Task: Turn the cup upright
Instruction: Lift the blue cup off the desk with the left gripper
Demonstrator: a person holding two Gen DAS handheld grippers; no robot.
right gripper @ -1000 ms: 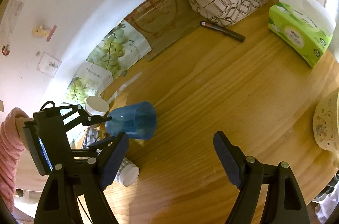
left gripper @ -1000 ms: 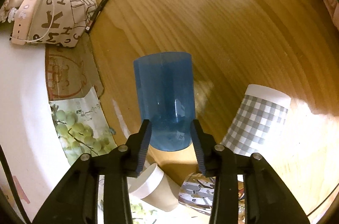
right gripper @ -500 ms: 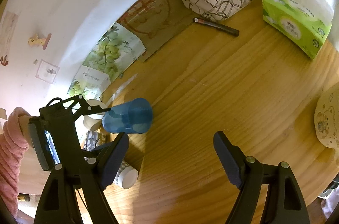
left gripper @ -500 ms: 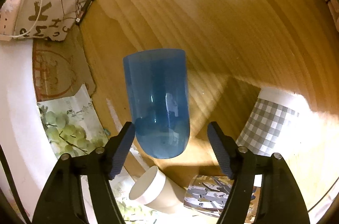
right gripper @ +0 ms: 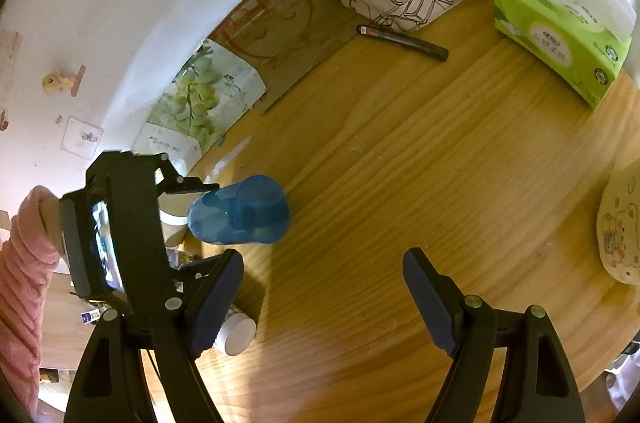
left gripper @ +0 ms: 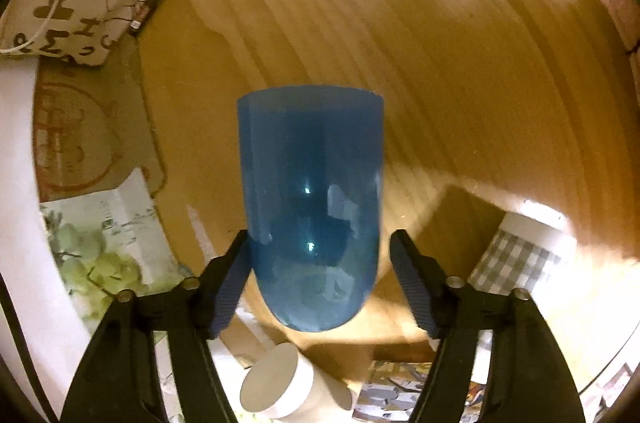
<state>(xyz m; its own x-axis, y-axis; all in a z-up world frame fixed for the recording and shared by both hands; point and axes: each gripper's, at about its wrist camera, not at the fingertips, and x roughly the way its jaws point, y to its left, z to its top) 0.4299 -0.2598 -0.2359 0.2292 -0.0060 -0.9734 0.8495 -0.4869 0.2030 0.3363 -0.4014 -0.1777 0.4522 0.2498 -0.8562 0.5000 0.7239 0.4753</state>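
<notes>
Above wooden table (left gripper: 460, 35), translucent blue plastic cup (left gripper: 312, 207) sits unclamped between left gripper (left gripper: 320, 279)'s spread jaws; it could be dropped.

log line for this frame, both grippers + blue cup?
left gripper: jaws open, straddling blue cup | cup: on side, table | right gripper: open, empty

Bare wooden table (right gripper: 400, 183) lies beyond the blue cup (right gripper: 240, 209); paper cups (left gripper: 516, 255) crowd its base.

The translucent blue cup (left gripper: 310, 207) sits between the spread fingers of the left gripper (left gripper: 320, 277), above the wooden table (left gripper: 420, 43).
</notes>
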